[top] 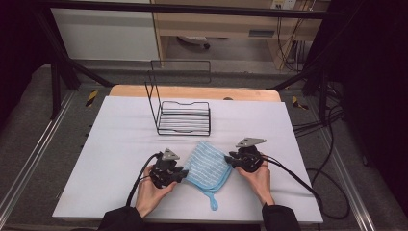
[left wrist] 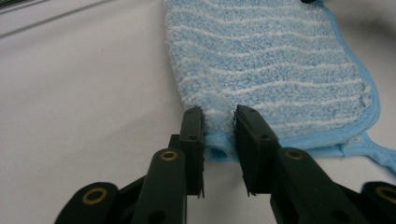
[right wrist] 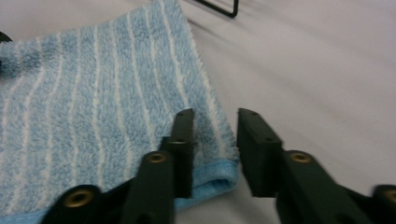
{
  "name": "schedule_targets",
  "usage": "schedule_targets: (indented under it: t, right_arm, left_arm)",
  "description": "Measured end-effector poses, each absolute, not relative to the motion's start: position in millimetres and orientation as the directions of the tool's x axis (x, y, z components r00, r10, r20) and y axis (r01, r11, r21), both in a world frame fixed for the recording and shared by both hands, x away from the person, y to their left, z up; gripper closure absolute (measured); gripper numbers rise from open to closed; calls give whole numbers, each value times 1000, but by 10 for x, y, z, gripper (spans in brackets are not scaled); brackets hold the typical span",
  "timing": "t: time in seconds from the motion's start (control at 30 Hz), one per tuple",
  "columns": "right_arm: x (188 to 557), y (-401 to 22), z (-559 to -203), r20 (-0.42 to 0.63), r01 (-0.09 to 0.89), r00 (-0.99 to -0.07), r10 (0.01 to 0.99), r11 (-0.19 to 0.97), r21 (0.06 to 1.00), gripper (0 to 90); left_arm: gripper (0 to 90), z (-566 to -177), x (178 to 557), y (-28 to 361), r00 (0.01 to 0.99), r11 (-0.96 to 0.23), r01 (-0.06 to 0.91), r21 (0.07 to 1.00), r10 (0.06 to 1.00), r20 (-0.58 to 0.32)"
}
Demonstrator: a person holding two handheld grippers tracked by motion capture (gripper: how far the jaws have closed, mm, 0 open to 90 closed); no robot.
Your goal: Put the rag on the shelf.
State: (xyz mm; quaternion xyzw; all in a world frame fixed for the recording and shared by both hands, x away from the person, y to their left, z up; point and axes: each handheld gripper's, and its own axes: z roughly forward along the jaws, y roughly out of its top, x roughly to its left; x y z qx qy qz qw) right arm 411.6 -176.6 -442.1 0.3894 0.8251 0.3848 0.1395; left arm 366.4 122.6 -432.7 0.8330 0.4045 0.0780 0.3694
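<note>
A blue cloth with thin white stripes lies folded on the white tabletop, near the person's edge and roughly midway between the two hands. A small loop of blue trim sticks out from its near corner toward the person.

The left gripper sits at the cloth's left edge, held in the left hand. In the left gripper view its two black fingers stand a little apart with the folded corner of the cloth between them; the fluffy edge and the blue hem fill the gap, yet I cannot tell whether the pads are pressing on it.

The right gripper is at the cloth's right edge, carried by the right hand. In the right gripper view its fingers are released: one rests over the striped surface close to the edge, the other stands off the cloth above bare tabletop, and the folded hem lies in the gap without being pinched.

Farther back, near the middle of the tabletop, stands a black wire rack with a tall upright back frame on its left side. It is well apart from the cloth and from both grippers. Black cables trail from each gripper toward the near edge and off to the right.
</note>
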Motion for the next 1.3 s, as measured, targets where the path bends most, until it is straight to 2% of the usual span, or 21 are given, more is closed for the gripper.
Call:
schedule_targets:
  t: [0.03, 0.07, 0.1, 0.13, 0.2, 0.23, 0.33, 0.57, 0.77, 0.9, 1.2, 1.27, 1.3]
  right_arm:
    - [4045, -1772, -4381, 61, 514, -658, 751, 389, 765, 550]
    - [4013, -1775, -4360, 62, 506, -659, 750, 381, 773, 495]
    - [4013, -1775, -4360, 62, 506, -659, 750, 381, 773, 495]
    - [3904, -1779, -4292, 82, 492, -666, 742, 354, 795, 427]
    - [3863, -1779, -4273, 92, 492, -669, 738, 346, 799, 408]
    - [3738, -1750, -4233, 105, 483, -689, 717, 347, 804, 384]
    - [3625, -1705, -4233, 115, 481, -707, 698, 355, 802, 386]
    - [3355, -1395, -4331, 137, 486, -766, 628, 426, 763, 489]
    - [3309, -1236, -4433, 109, 472, -791, 602, 486, 735, 539]
    - [3228, -1191, -4465, 81, 446, -801, 593, 501, 741, 515]
    - [3119, -1079, -4538, -73, 353, -810, 582, 583, 731, 516]
    - [3096, -1046, -4544, -112, 334, -807, 579, 606, 722, 530]
    - [3104, -1057, -4541, -123, 330, -803, 583, 608, 722, 595]
  left_arm:
    - [663, -4316, 3659, 1245, 666, -400, 612, 682, 725, -173]
    - [633, -4306, 3655, 1262, 673, -407, 604, 685, 720, -166]
    - [633, -4289, 3645, 1289, 684, -416, 592, 690, 712, -157]
    - [566, -4275, 3639, 1315, 690, -428, 582, 691, 709, -143]
    - [538, -4253, 3624, 1374, 701, -451, 565, 690, 704, -114]
    - [474, -4242, 3613, 1432, 708, -471, 555, 686, 700, -92]
    - [386, -4234, 3600, 1504, 709, -482, 550, 682, 702, -76]
    - [209, -4240, 3547, 1827, 696, -464, 547, 697, 715, -71]
    - [167, -4277, 3542, 2036, 660, -418, 581, 698, 744, -104]
    - [139, -4275, 3559, 2050, 656, -412, 580, 703, 748, -103]
    - [101, -4288, 3576, 2053, 652, -405, 576, 710, 752, -100]
    - [101, -4286, 3576, 2056, 652, -403, 575, 712, 752, -101]
    - [102, -4283, 3575, 2058, 652, -404, 573, 713, 751, -99]
